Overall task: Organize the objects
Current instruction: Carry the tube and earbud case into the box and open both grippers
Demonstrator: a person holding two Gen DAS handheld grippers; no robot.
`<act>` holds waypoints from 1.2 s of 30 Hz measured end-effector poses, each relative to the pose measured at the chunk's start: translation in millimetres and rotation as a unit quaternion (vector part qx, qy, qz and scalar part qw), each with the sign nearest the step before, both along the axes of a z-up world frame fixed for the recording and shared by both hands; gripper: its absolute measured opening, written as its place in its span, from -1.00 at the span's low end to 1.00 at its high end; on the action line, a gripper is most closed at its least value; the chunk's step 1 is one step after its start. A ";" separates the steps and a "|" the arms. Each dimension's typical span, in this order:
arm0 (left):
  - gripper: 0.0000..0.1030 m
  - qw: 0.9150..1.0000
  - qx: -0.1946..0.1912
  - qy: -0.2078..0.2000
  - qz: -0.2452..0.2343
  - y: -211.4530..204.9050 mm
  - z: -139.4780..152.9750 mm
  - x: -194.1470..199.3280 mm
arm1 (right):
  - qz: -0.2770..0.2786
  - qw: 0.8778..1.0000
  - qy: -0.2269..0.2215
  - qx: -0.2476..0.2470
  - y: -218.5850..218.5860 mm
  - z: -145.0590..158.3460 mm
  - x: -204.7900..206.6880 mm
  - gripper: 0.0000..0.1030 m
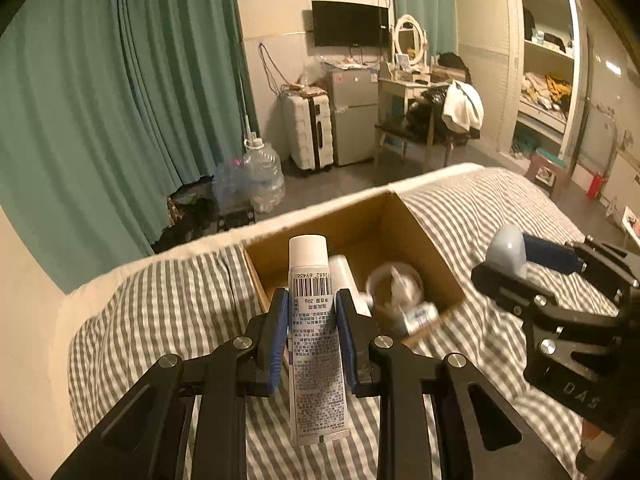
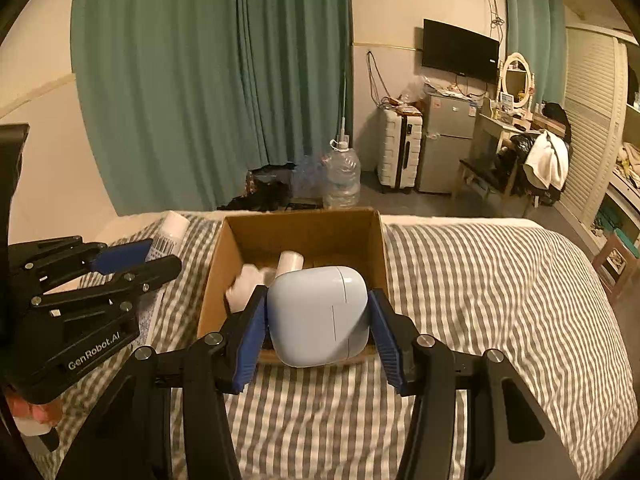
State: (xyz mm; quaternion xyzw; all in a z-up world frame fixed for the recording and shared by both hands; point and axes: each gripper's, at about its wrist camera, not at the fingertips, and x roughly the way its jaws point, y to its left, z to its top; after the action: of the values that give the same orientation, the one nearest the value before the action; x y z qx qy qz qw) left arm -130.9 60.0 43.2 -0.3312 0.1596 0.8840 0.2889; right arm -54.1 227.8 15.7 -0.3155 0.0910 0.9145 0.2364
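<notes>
— While the left gripper (image 1: 312,312) hangs over the striped bedding (image 1: 160,304), what does it carry?

— Its blue pads (image 1: 280,332) are clamped on a white tube (image 1: 314,320), cap pointing forward toward the cardboard box (image 1: 424,240); a barcode and small print face the left wrist camera. From the right wrist view the same tube (image 2: 170,232) shows at the left, just beside the box's left wall.

— And the right gripper (image 2: 318,316)?

— It grips a pale blue earbud case (image 2: 318,316). The left blue pad (image 2: 250,340) presses its side; the right pad sits close against the other side, though I cannot tell whether it fully touches. The case is above the box's near edge (image 2: 208,312).

— Where is the box?

— On the bed, open at the top, near the edge that faces the green curtain (image 2: 180,80).

— Anything inside?

— A white cylindrical container (image 1: 342,276), a small tube with blue print (image 1: 420,316) and something white and blurred (image 1: 394,280) that I cannot identify.

— Beyond the bed?

— A big water bottle (image 2: 342,176), a white suitcase (image 2: 400,152), a small fridge (image 2: 446,140) and a wall-mounted television (image 2: 460,50).
</notes>
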 end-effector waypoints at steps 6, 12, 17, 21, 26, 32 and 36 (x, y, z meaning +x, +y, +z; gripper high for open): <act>-0.53 1.000 0.005 -0.005 0.018 20.2 -14.2 -44.6 | -0.001 1.000 0.003 -0.018 38.1 -8.2 -37.0 -0.03; -0.53 0.999 0.008 -0.024 0.031 41.1 -53.8 -66.7 | -0.008 0.998 0.007 -0.054 80.2 -32.6 -71.2 -0.03; -0.53 1.000 -0.005 -0.014 0.020 57.5 -86.4 -71.5 | -0.017 0.998 -0.030 -0.045 101.6 -63.3 -108.2 -0.03; -0.53 0.999 -0.004 -0.022 0.023 59.6 -105.4 -82.8 | -0.008 0.998 -0.035 -0.059 109.3 -81.4 -123.0 -0.03; -0.53 0.999 0.001 -0.046 0.020 60.3 -125.3 -96.4 | -0.006 0.997 -0.050 -0.056 111.2 -99.2 -135.1 -0.03; -0.53 0.999 -0.003 -0.054 -0.004 68.4 -127.7 -100.3 | -0.011 0.996 -0.058 -0.071 121.3 -108.4 -134.9 -0.03; -0.37 0.998 0.001 -0.054 -0.018 66.3 -119.6 -95.9 | -0.001 0.995 -0.044 -0.092 125.8 -103.2 -131.2 -0.03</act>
State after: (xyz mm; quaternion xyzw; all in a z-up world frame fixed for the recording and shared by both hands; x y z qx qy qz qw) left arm -226.8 126.3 -76.4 -0.3749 0.1484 0.8599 0.3129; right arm -185.3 353.5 -87.5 -0.3756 0.1642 0.8873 0.2114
